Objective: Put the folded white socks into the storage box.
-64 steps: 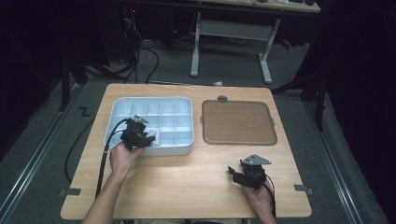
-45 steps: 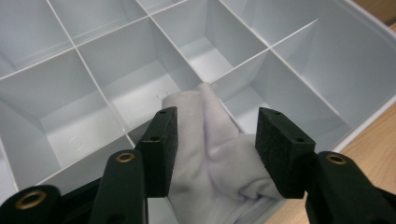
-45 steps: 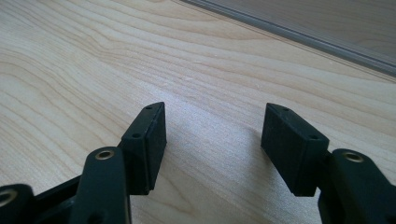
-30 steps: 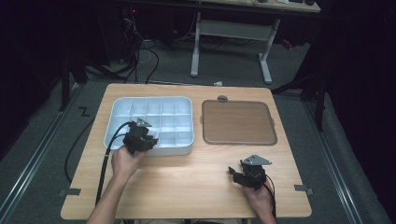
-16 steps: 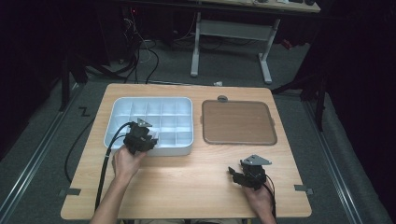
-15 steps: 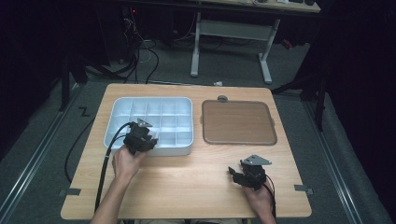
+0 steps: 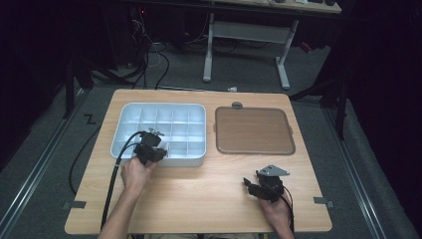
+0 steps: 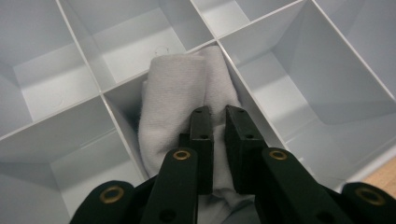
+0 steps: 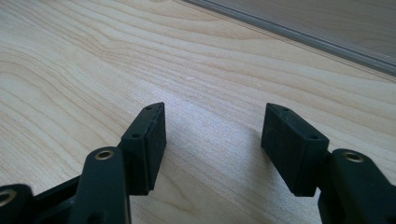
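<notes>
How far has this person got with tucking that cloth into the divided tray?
The grey cloth already sits down inside one compartment of the white divided tray. In hand: the left gripper has its jaws pinched on a fold of it. Left, probably: letting go and lifting out. The right gripper rests open over the bare table.

On the light wooden bench, the pale grey plastic compartment tray is sitting left of the flat brown rectangular mat, the folded white cloth is lying in a near-row compartment, and the right hand-held gripper is resting in front of the mat.
</notes>
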`<act>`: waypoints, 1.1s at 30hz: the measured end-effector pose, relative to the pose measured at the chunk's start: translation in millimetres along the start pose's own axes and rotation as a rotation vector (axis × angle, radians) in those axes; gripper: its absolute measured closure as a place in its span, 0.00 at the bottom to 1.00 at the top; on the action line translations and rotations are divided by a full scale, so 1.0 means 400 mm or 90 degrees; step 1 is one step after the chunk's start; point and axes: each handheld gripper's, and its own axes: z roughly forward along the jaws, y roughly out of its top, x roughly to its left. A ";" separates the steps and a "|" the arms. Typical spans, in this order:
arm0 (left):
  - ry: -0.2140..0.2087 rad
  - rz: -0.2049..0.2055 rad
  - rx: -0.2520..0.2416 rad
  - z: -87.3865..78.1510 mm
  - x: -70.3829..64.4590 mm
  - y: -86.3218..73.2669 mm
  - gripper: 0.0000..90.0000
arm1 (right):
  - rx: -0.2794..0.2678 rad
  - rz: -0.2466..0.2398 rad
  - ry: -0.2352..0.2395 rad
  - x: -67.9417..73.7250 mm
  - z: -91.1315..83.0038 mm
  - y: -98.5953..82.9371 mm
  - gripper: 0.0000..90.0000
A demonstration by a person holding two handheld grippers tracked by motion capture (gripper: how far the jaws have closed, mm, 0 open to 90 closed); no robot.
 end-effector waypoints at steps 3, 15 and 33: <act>-0.001 -0.007 -0.011 -0.002 0.003 -0.001 0.91 | 0.000 0.001 0.000 0.000 0.000 0.000 0.45; -0.035 -0.055 -0.045 -0.019 0.010 0.011 0.74 | 0.000 0.000 -0.002 0.000 0.000 0.000 0.45; -0.053 -0.088 -0.080 -0.044 0.020 0.017 0.64 | 0.001 0.000 -0.003 0.001 0.001 0.001 0.44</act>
